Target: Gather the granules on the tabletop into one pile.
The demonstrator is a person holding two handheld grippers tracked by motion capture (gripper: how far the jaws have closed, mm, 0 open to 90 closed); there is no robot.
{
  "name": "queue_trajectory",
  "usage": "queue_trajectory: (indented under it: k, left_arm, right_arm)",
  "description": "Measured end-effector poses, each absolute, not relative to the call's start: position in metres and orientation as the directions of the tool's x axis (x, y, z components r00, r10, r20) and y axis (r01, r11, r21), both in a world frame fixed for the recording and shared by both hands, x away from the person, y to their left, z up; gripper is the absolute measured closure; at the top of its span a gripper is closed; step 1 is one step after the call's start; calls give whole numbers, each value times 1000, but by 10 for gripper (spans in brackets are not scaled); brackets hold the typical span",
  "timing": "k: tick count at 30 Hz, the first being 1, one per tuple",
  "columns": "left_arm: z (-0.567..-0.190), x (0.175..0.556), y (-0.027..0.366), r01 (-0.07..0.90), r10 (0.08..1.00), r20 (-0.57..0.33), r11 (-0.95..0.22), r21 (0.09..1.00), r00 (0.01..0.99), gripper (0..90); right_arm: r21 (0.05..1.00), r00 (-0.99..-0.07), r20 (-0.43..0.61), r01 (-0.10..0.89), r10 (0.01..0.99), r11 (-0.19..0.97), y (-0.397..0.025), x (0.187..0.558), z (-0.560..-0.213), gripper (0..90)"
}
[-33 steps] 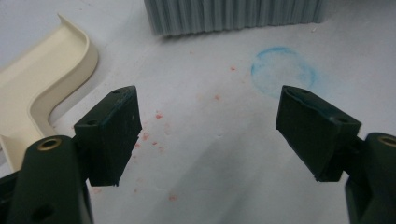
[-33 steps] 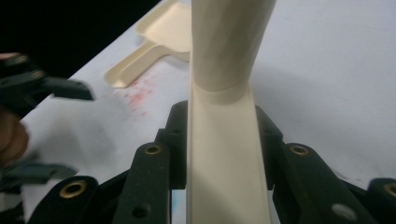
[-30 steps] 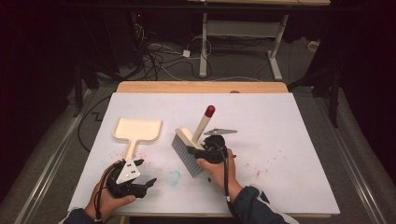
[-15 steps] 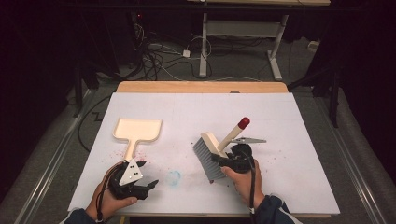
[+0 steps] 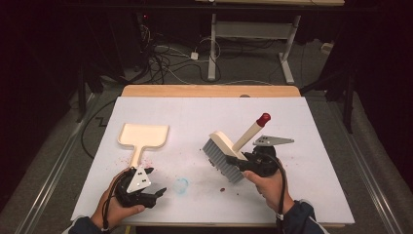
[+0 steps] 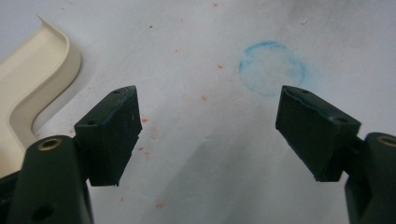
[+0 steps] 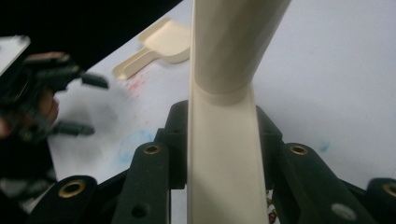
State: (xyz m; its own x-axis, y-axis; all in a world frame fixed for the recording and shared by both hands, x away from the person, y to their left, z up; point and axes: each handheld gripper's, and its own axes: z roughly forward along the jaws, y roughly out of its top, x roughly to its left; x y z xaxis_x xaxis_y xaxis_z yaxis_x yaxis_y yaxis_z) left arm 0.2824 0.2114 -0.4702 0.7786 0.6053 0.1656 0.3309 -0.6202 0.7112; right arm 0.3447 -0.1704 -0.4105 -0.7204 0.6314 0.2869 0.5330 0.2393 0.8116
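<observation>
A cream brush [image 5: 225,144] with grey bristles and a red-tipped handle is held tilted, bristles down and left over the white table [image 5: 321,190]. My right gripper [image 5: 239,164] is shut on the brush [image 7: 223,140] at its cream back. A cream dustpan [image 5: 144,136] lies flat at the left, handle toward me. My left gripper [image 5: 155,194] rests low near the front edge, just below the dustpan handle, open with nothing between its jaws [image 6: 208,133]. The dustpan's rim [image 6: 32,84] curves at that view's left.
A faint blue ring [image 5: 181,185] marks the table between the grippers. A few dark red crumbs [image 5: 221,188] lie below the bristles, and pink specks dot the sheet near the dustpan handle. Cables and desk legs stand on the floor beyond the far edge.
My right gripper has carried the brush to the right, and its handle now leans further right. The left gripper and dustpan have stayed put.
</observation>
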Motion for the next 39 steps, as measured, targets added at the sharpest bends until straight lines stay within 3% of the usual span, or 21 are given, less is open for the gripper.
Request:
queue_trajectory:
  k: [7, 18, 39]
  left_arm:
    - [-470, 282, 214, 337, 617, 171, -617, 711, 769, 215]
    - [-470, 282, 214, 338, 617, 180, -625, 703, 766, 215]
    - [-473, 285, 211, 343, 608, 172, -634, 693, 775, 215]
  right_arm:
    - [834, -900, 65, 286, 432, 471, -175, 313, -391, 675]
    - [755, -991, 62, 126, 120, 643, -178, 295, -422, 674]
    - [744, -986, 40, 137, 161, 654, -172, 390, -433, 671]
